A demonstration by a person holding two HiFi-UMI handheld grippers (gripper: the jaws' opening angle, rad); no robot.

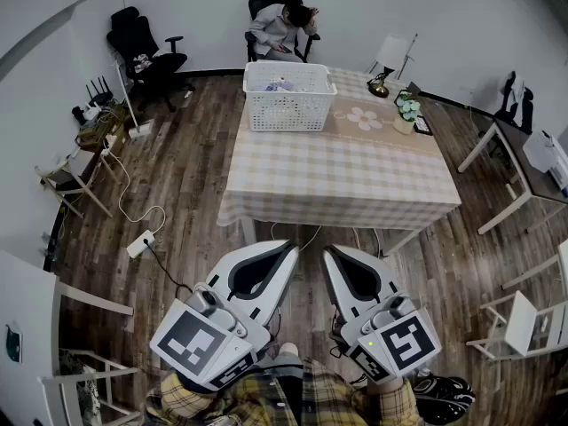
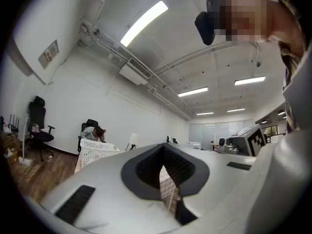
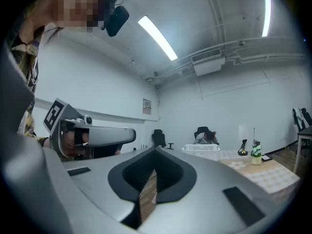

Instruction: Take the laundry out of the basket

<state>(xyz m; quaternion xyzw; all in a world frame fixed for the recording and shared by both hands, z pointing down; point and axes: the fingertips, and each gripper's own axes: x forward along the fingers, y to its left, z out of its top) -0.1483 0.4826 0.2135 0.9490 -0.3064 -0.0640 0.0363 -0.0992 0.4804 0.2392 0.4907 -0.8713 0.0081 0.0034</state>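
White basket [image 1: 288, 105], one, on one table [image 1: 355, 180]; left tool [image 1: 289, 248], right tool [image 1: 329, 252] both closed.

The basket [image 1: 288, 112] was white, its walls a lattice of small holes. The tablecloth [image 1: 337, 180] was a pale beige check. The floor [image 1: 182, 185] showed brown wood planks. The person's shirt [image 1: 173, 406] was yellow plaid.

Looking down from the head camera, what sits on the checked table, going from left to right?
white laundry basket → pale flower motif → small potted plant
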